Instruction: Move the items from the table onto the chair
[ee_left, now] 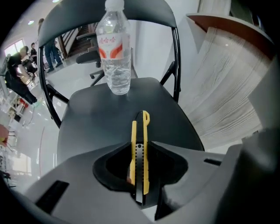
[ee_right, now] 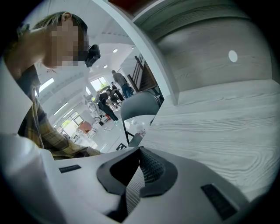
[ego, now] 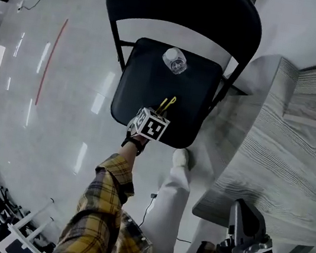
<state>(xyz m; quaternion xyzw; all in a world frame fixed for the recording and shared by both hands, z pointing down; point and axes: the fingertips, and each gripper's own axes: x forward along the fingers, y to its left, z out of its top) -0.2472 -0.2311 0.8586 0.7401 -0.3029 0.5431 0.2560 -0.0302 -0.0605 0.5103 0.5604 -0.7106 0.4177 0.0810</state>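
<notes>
Black folding chair (ego: 142,81): water bottle (ego: 175,60) stands upright on the seat, centred near the back edge. Grey wood-grain table (ego: 297,152) stands just beside the seat's side edge.

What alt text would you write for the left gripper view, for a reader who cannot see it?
The left gripper grips a yellow utility knife over a black chair seat, where a clear water bottle stands; a pale wood-grain table at right.
</notes>
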